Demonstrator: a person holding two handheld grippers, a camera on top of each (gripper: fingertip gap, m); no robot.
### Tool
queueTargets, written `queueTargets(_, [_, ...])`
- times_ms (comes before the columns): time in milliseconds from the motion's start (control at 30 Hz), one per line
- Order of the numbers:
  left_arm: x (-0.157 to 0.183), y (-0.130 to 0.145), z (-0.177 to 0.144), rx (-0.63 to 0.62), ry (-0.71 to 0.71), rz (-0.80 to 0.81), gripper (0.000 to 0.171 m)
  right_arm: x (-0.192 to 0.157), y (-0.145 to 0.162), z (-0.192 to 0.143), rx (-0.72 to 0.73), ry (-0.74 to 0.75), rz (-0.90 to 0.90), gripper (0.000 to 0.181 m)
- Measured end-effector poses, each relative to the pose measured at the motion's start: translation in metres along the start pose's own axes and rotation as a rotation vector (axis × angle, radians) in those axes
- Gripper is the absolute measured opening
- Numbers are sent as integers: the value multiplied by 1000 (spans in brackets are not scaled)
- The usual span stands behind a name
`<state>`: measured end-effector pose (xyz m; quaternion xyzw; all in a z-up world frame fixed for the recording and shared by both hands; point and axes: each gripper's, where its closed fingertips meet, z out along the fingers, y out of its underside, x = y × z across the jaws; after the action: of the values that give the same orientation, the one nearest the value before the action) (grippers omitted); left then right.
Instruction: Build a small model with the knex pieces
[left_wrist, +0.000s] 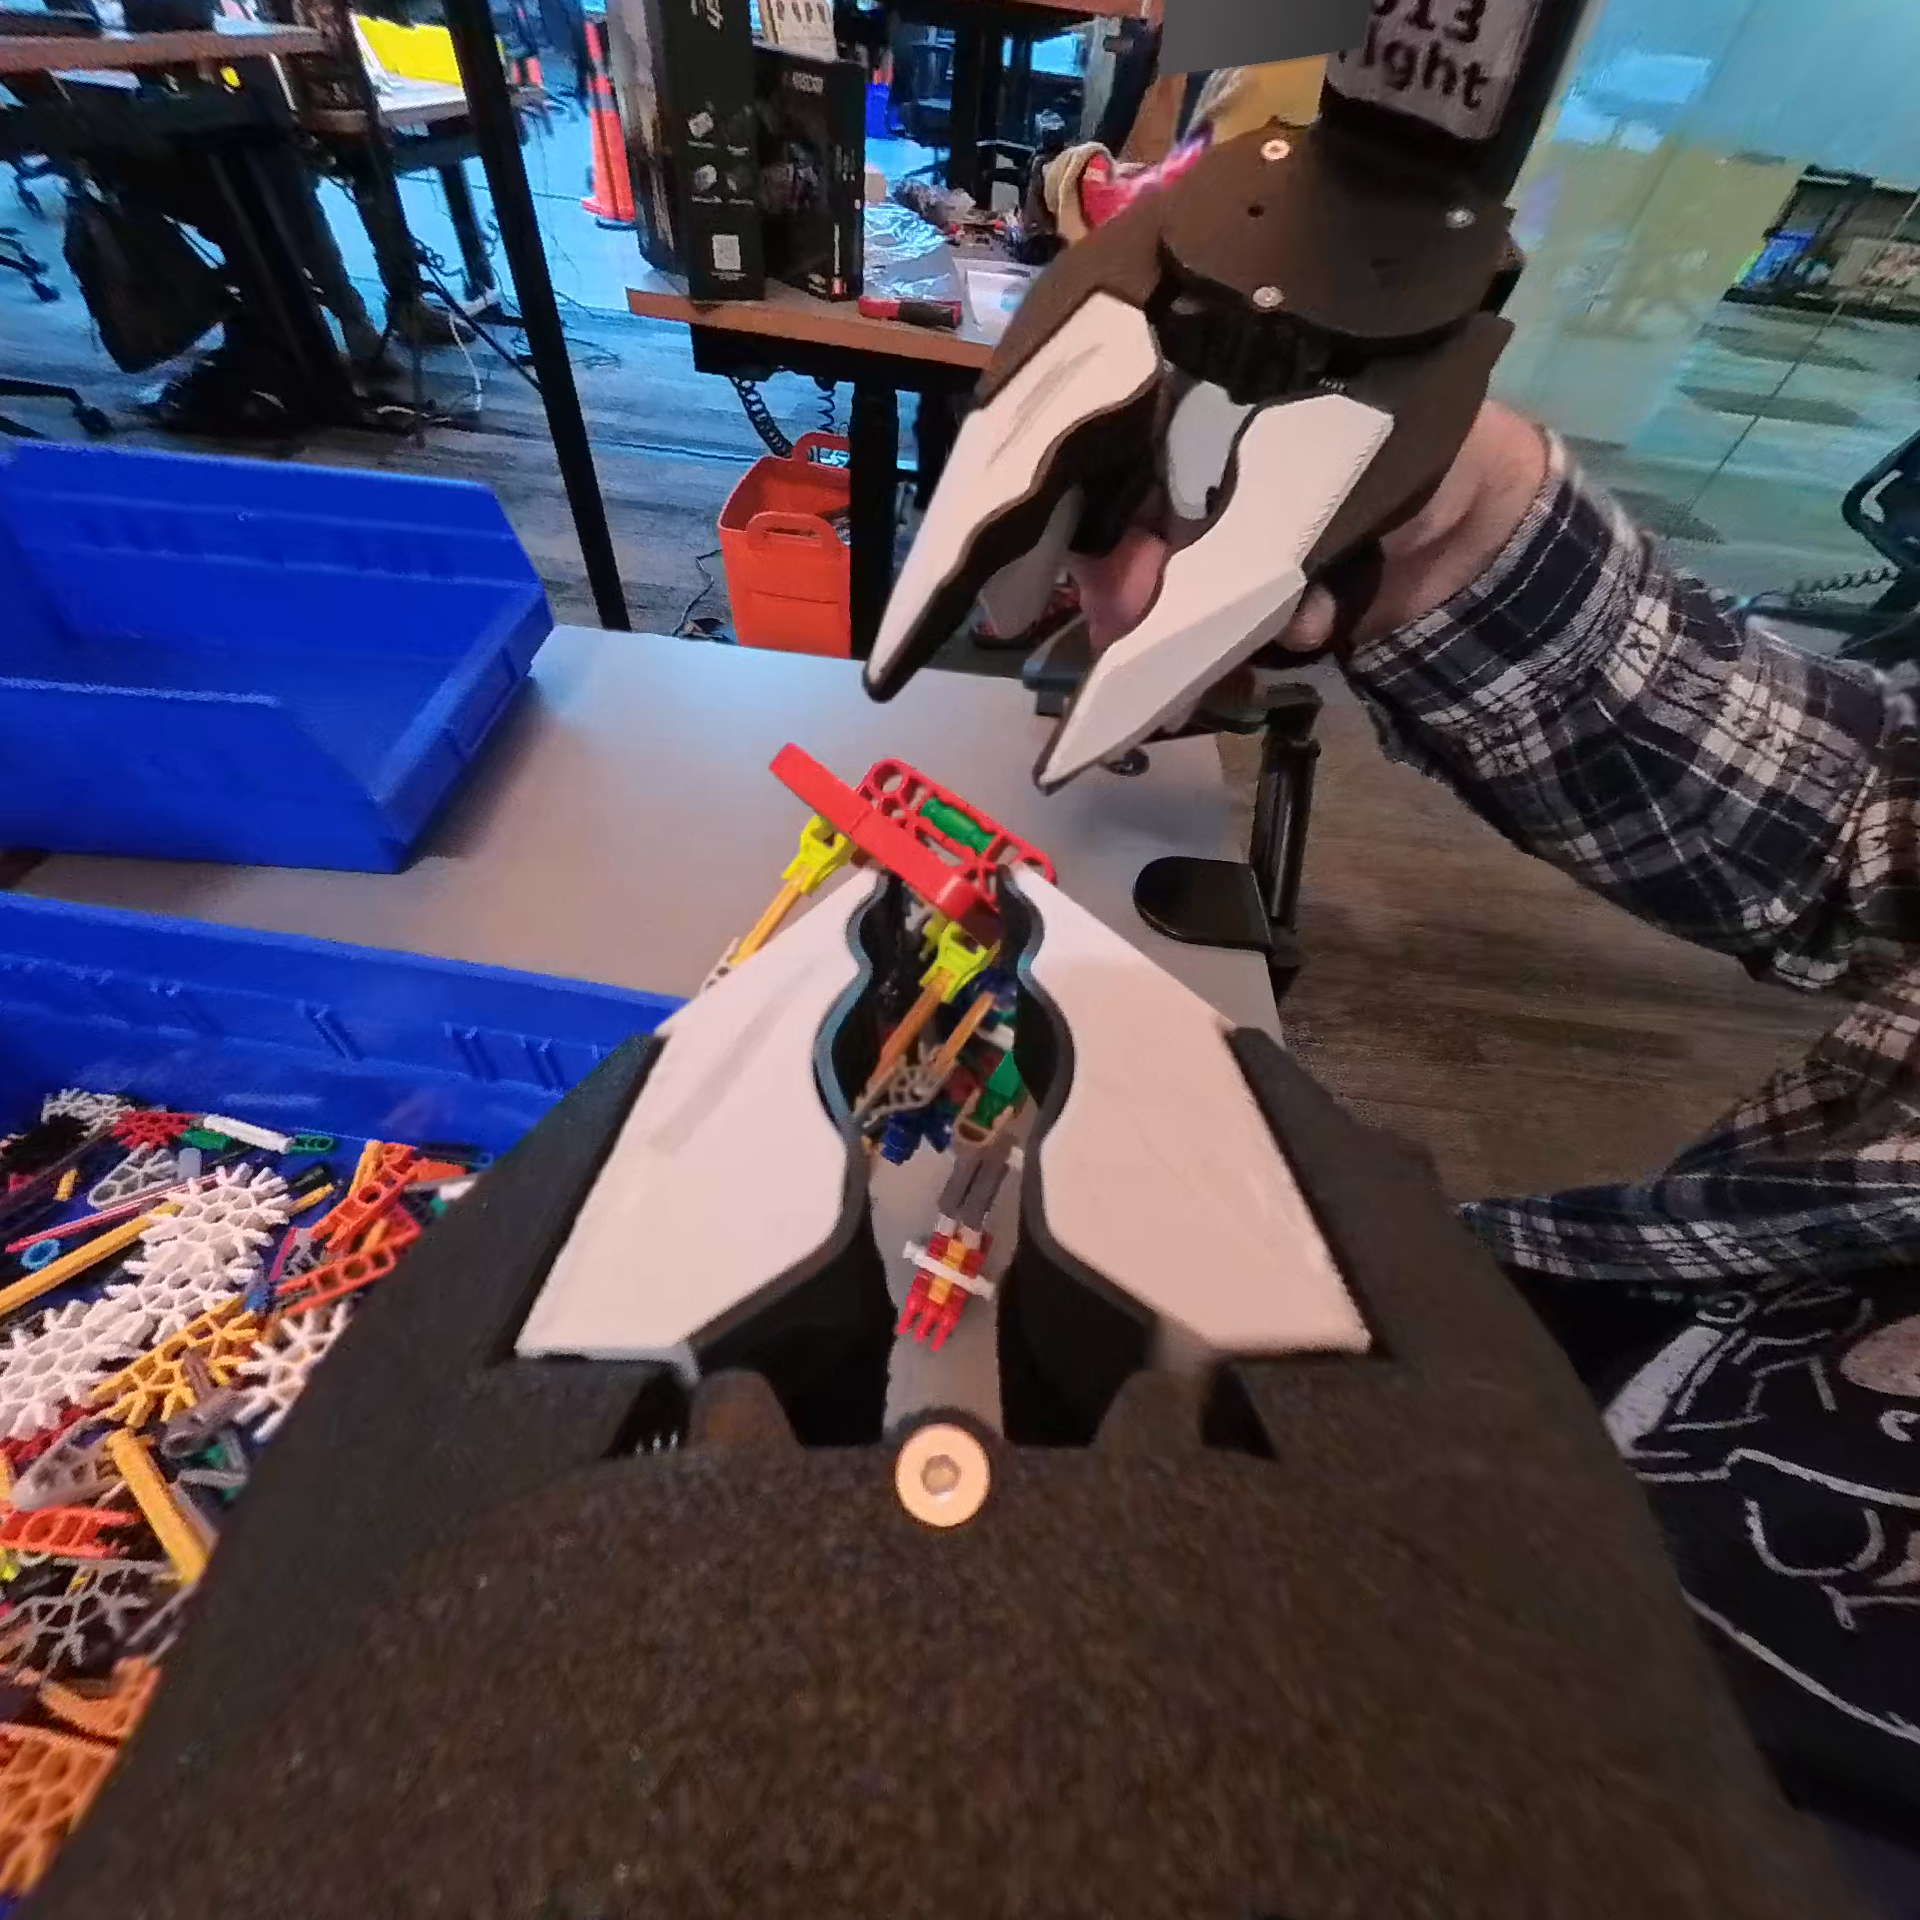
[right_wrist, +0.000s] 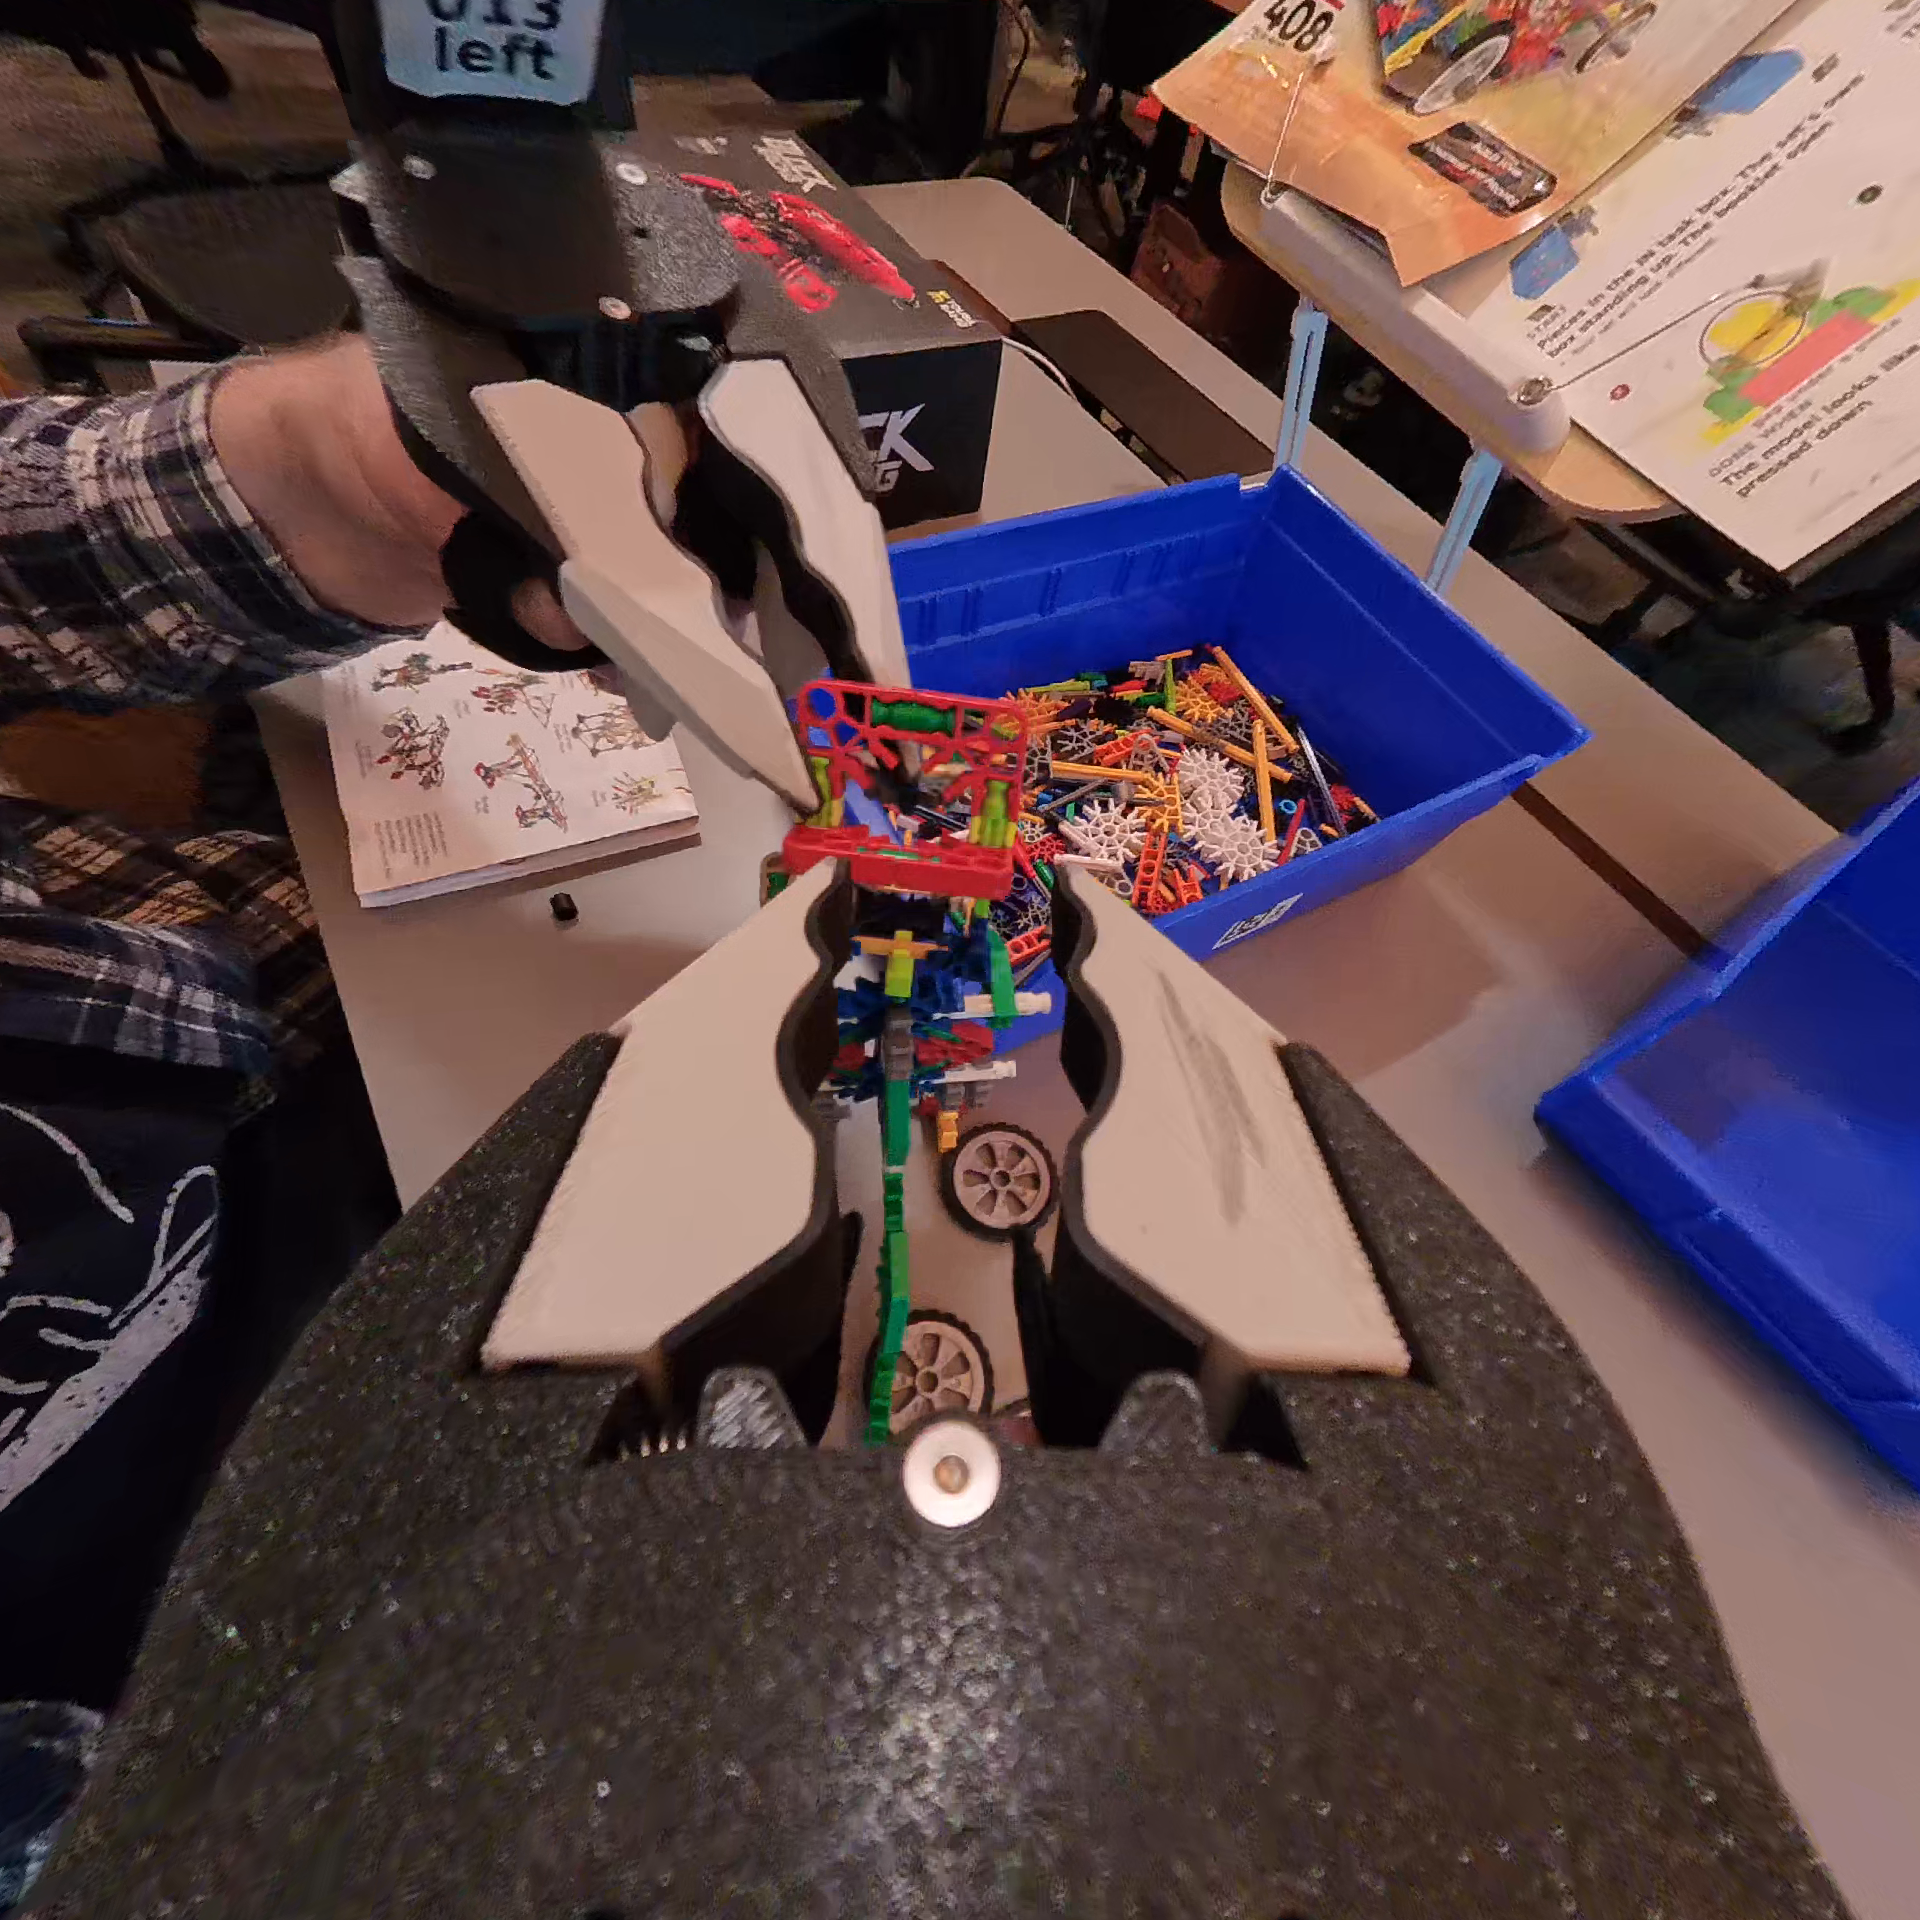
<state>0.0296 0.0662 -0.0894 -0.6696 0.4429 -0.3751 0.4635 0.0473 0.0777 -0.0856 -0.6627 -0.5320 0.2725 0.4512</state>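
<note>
A toy model built of coloured plastic rods and connectors, topped by a red lattice panel (left_wrist: 914, 831), stands on the grey table (left_wrist: 623, 790). My left gripper (left_wrist: 948, 883) is shut on the red panel at the model's top. In the right wrist view the left gripper (right_wrist: 852, 790) pinches the red panel (right_wrist: 904, 748) from the upper left. My right gripper (right_wrist: 951, 878) is open, its fingers either side of the model without gripping it. Below it the model has a green spine and two grey wheels (right_wrist: 1000, 1179). In the left wrist view the right gripper (left_wrist: 961, 732) hovers open just beyond the model.
A blue bin (right_wrist: 1351, 582) of loose building pieces sits behind the model, also at left in the left wrist view (left_wrist: 312, 1029). A second blue bin (right_wrist: 1766, 1143) is at right. An instruction booklet (right_wrist: 499, 769) and a black box (right_wrist: 883, 312) lie beyond. A black clamp (left_wrist: 1216, 904) marks the table edge.
</note>
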Motion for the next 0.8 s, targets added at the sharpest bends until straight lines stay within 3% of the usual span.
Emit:
queueTargets(167, [-3,-9,0,-25,-34,137,5,2,-7,4,46,-79,17,37])
queueTargets(267, [2,-10,4,-39,36,203,4,3,-6,8,41,-121,-2,37])
queueTargets(433, [-7,-11,8,-38,19,253,4,8,-5,11,61,-105,-39,14])
queueTargets(633, [-19,-12,12,-23,-35,272,15,12,-6,12,77,-67,-97,5])
queueTargets(800, [-30,-14,14,-19,-96,337,9,17,-7,15,84,1,-121,4])
